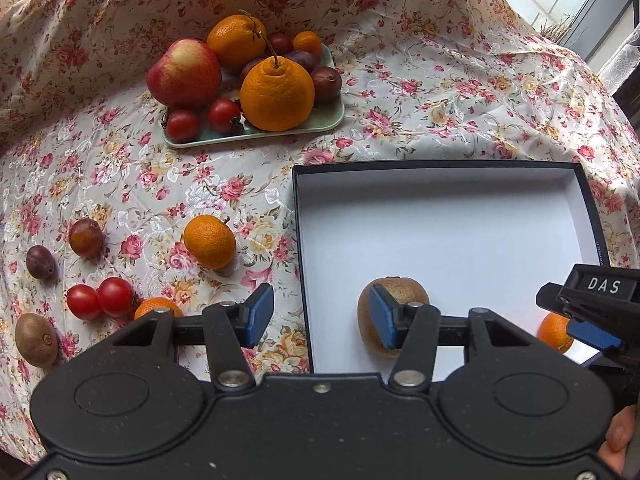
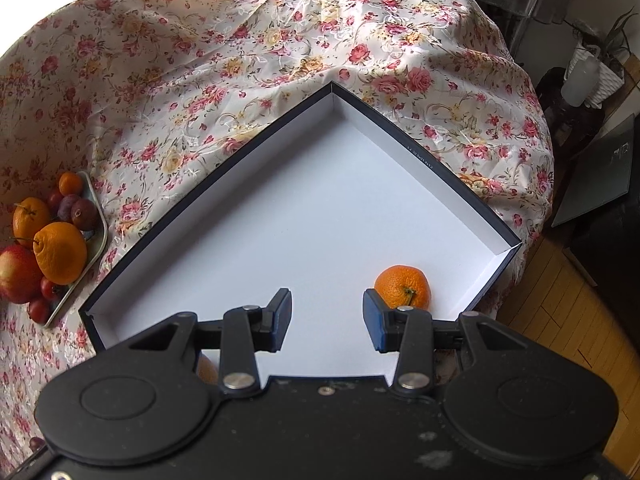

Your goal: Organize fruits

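Note:
My left gripper [image 1: 320, 316] is open with nothing between its blue pads, hanging over the left wall of the dark-rimmed white box [image 1: 440, 216]. A brown kiwi [image 1: 400, 292] lies in the box, partly hidden behind the right-hand pad. A mandarin [image 2: 403, 287] lies near the box's right wall, just past the right-hand pad of my open, empty right gripper [image 2: 326, 320]. On the cloth to the left lie a mandarin [image 1: 210, 242], two plums [image 1: 86, 238], two tomatoes [image 1: 100, 300], a kiwi [image 1: 36, 340] and a half-hidden mandarin [image 1: 158, 308].
A pale green tray [image 1: 332, 120] at the back holds an apple, two large oranges, plums, tomatoes and a small mandarin. The floral cloth rises in folds behind it. In the right wrist view the table edge drops to a wooden floor [image 2: 560, 300] on the right.

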Demonstrator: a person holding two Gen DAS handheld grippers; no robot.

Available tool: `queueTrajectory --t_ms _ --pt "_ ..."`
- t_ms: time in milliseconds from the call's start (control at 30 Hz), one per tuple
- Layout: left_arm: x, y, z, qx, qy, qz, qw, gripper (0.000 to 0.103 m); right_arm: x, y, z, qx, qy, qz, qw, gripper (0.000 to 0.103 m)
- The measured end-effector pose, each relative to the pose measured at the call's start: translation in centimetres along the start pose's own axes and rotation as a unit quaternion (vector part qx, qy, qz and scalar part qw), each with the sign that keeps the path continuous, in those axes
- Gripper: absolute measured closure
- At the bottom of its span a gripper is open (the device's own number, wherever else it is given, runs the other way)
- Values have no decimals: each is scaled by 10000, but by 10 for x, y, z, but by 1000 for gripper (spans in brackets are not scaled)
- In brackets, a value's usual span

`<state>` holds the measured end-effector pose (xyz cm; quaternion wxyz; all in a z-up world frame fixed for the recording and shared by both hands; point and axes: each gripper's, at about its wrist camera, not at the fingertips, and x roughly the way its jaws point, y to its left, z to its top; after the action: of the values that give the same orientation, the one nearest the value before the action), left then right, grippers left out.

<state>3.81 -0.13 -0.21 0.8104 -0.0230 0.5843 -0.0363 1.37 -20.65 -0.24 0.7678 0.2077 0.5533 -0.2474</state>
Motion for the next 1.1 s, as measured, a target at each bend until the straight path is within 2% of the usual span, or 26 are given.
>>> queueTrajectory --t_ms 633,1100 --pt "-9 66 11 -418 -49 199 9989 45 -7 62 -16 -367 118 325 9987 60" --pt "-7 128 21 -803 19 425 9959 45 -11 135 -43 -862 385 757 9927 60"
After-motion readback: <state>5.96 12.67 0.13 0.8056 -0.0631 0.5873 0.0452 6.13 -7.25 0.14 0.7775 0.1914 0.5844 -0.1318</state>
